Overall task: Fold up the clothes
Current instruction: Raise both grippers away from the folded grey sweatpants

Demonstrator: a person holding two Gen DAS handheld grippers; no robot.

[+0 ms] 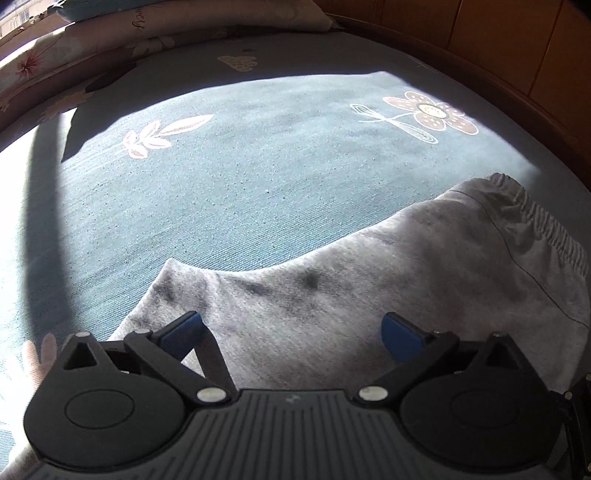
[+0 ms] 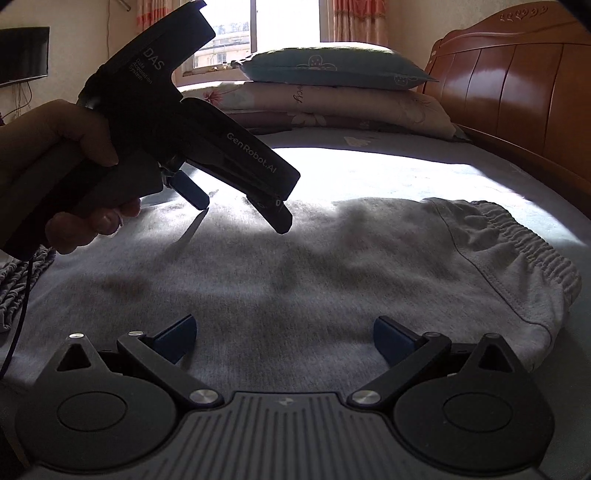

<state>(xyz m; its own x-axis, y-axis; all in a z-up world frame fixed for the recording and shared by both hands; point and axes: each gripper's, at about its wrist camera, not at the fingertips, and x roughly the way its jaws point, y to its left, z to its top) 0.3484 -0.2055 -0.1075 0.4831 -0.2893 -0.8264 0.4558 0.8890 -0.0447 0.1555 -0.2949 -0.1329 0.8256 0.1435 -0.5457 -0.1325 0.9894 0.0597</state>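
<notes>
While "GenRobot.AI" marks left gripper (image 2: 242, 212), trousers (image 2: 295, 280) lie flat.

One grey garment (image 2: 295, 288) is lying spread across the bed (image 1: 258, 177), with one gathered elastic waistband (image 2: 524, 240) showing at its right end. Two grippers are hovering over it: the left gripper (image 2: 243, 214), gripped by one hand (image 2: 59, 173), and the right gripper (image 2: 284, 336), each showing two blue-tipped fingers. Three pillows (image 2: 332, 68) are sitting stacked against one wooden headboard (image 2: 517, 85). One window (image 2: 284, 22) is letting the sun in.
</notes>
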